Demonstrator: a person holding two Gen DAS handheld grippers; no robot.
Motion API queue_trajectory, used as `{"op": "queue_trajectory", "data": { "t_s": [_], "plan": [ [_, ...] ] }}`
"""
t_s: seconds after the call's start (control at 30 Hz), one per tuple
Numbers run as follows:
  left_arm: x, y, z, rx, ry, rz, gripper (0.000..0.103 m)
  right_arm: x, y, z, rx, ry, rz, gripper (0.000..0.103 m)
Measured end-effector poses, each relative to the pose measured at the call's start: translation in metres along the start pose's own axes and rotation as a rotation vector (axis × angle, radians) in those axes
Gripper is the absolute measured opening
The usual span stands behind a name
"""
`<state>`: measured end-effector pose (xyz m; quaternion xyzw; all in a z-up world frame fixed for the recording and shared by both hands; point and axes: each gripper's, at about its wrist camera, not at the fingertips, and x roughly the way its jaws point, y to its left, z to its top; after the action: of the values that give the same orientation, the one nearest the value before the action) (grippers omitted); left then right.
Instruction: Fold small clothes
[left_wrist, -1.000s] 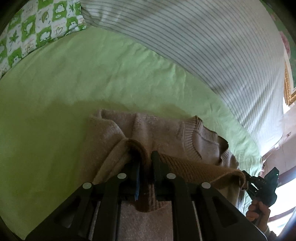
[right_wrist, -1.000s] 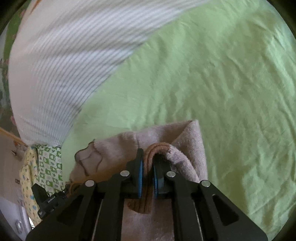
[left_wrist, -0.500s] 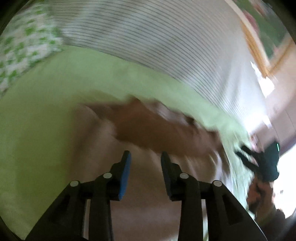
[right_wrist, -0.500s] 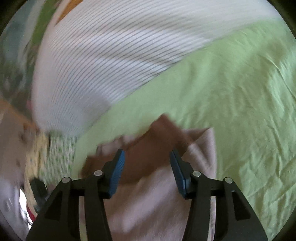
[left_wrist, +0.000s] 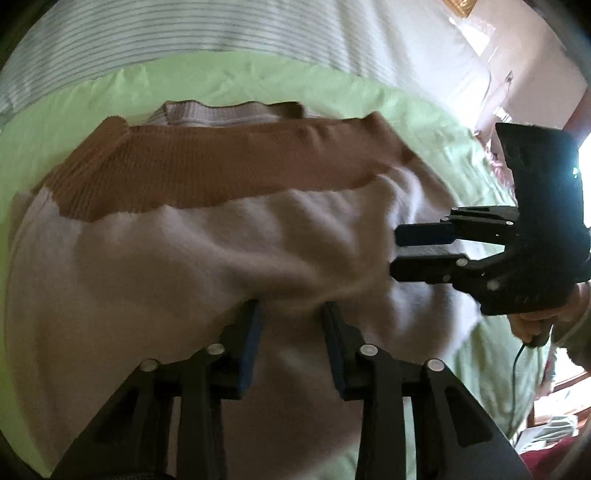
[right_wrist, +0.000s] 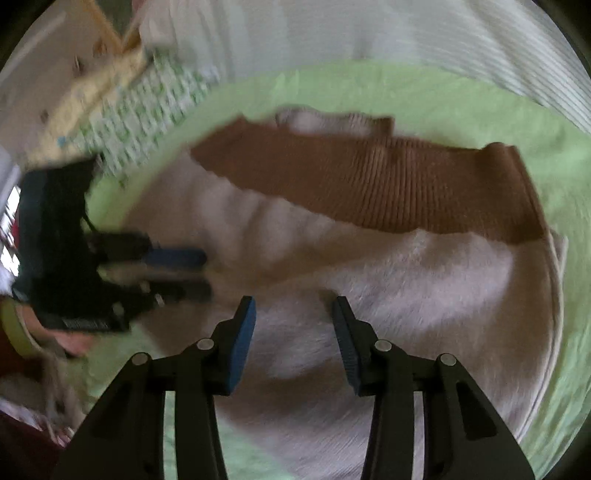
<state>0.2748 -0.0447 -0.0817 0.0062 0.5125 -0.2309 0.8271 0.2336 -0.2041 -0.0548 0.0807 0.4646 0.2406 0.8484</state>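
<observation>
A small beige knit sweater (left_wrist: 177, 266) with a brown ribbed hem band (left_wrist: 229, 166) lies folded over on the green bed sheet (left_wrist: 74, 107). It also shows in the right wrist view (right_wrist: 424, 280), hem band (right_wrist: 399, 181) at the far side. My left gripper (left_wrist: 291, 314) is open and empty just above the beige cloth. My right gripper (right_wrist: 293, 308) is open and empty over the sweater too. Each gripper shows in the other's view, the right one (left_wrist: 397, 249) at the sweater's right edge, the left one (right_wrist: 203, 271) at its left edge.
A white striped cover (left_wrist: 221, 29) lies across the far side of the bed. A green and white patterned pillow (right_wrist: 147, 99) sits at the far left in the right wrist view. The bed's edge and a bright window are at the right in the left wrist view.
Both grippers were shut on the brown hem a second ago. They have let go, opened and drawn back. The hem now lies folded across the sweater's far part.
</observation>
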Motion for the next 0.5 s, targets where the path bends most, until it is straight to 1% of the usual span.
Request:
{"op": "queue_trajectory", "data": {
  "t_s": [0.03, 0.07, 0.1, 0.17, 0.27, 0.3, 0.33, 0.37, 0.4, 0.43, 0.47, 0.5],
  "plan": [
    [0.003, 0.006, 0.005, 0.0, -0.005, 0.014, 0.028, 0.008, -0.003, 0.003, -0.016, 0.017, -0.022, 0.045],
    [0.007, 0.013, 0.012, -0.006, -0.009, 0.025, 0.022, 0.014, -0.008, 0.007, -0.029, 0.025, -0.045, 0.042],
    [0.009, 0.021, 0.019, -0.019, -0.014, 0.023, 0.019, 0.019, -0.015, 0.013, -0.036, 0.02, -0.06, 0.041],
    [0.008, 0.043, 0.033, -0.068, -0.039, 0.013, 0.019, 0.021, -0.028, 0.026, -0.007, -0.005, -0.046, 0.041],
    [0.0, 0.078, 0.047, -0.152, -0.081, 0.053, 0.02, 0.011, -0.068, 0.041, 0.156, -0.082, -0.016, 0.041],
    [-0.001, 0.09, 0.049, -0.178, -0.094, 0.102, 0.025, 0.01, -0.083, 0.045, 0.215, -0.097, -0.03, 0.041],
    [-0.002, 0.103, 0.05, -0.213, -0.103, 0.156, 0.022, 0.01, -0.097, 0.047, 0.258, -0.101, -0.062, 0.04],
    [-0.003, 0.12, 0.05, -0.262, -0.115, 0.163, 0.02, 0.009, -0.108, 0.048, 0.284, -0.106, -0.087, 0.035],
    [-0.004, 0.131, 0.049, -0.301, -0.128, 0.158, 0.017, 0.008, -0.122, 0.048, 0.312, -0.118, -0.163, 0.031],
    [-0.006, 0.144, 0.047, -0.35, -0.142, 0.154, 0.013, 0.006, -0.132, 0.047, 0.341, -0.132, -0.184, 0.027],
    [-0.007, 0.153, 0.046, -0.384, -0.152, 0.142, 0.008, 0.004, -0.141, 0.046, 0.378, -0.147, -0.173, 0.021],
    [-0.007, 0.157, 0.045, -0.398, -0.16, 0.141, 0.008, 0.0, -0.152, 0.044, 0.426, -0.164, -0.164, 0.014]
  ]
}}
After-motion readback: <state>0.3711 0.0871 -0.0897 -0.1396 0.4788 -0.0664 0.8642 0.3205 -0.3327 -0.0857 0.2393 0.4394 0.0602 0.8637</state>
